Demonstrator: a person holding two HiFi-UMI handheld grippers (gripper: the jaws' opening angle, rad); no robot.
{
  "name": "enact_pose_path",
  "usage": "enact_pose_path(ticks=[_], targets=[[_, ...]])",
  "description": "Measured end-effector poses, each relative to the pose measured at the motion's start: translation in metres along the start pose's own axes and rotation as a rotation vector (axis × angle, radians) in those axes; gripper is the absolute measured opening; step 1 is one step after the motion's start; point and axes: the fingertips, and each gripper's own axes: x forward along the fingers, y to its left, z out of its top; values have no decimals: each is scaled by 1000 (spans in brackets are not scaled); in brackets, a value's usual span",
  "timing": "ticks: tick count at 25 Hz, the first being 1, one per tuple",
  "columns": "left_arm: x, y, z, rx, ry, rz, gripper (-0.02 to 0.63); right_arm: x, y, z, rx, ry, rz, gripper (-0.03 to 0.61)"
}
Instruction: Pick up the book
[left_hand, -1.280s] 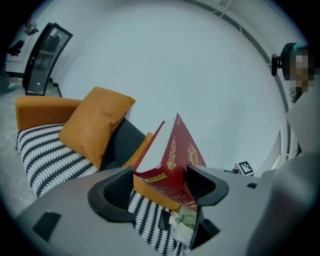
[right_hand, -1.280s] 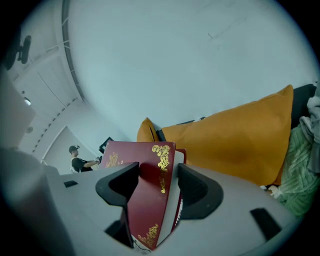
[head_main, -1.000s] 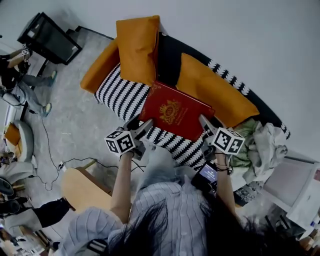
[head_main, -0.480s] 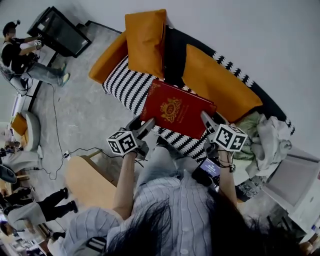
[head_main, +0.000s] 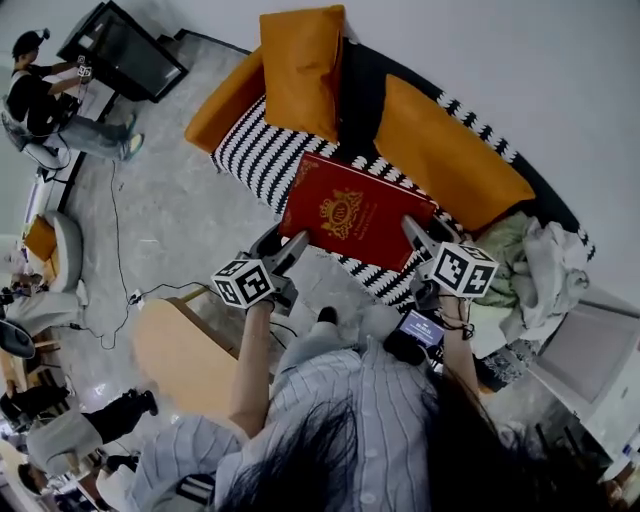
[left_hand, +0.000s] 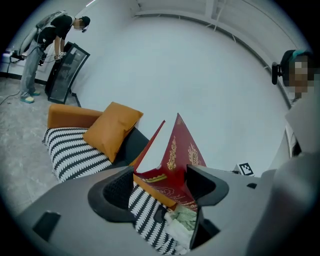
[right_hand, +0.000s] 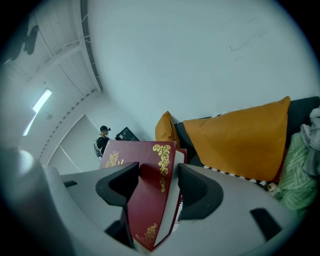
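A large red book (head_main: 355, 212) with gold ornament hangs in the air over the front edge of the striped sofa (head_main: 250, 155), carried between my two grippers. My left gripper (head_main: 290, 242) is shut on its lower left corner. My right gripper (head_main: 418, 232) is shut on its lower right edge. In the left gripper view the book (left_hand: 179, 150) rises tilted from between the left gripper's (left_hand: 160, 182) jaws. In the right gripper view the book's thick edge (right_hand: 145, 200) fills the gap of the right gripper (right_hand: 156, 177).
Two orange cushions (head_main: 300, 65) (head_main: 445, 155) lean on the sofa back. A heap of clothes (head_main: 535, 270) lies at its right end. A wooden table (head_main: 180, 360) stands below left. A person (head_main: 40, 100) stands by a black screen (head_main: 125, 50); cables (head_main: 120, 290) cross the floor.
Both grippers and the book have drawn back from the sofa seat toward me, and the book's lower left corner now hangs over the floor. The grips are unchanged.
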Motion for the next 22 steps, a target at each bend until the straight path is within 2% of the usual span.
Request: enact_pose_path(ticks=[10,22], targets=[[-84,30,7,22,-41,-17,341,0,73,-51,-21,-13,5,261],[-198,60,-15,43,-32,-80,341,-34,157,-147,-11,-62,-41,261]])
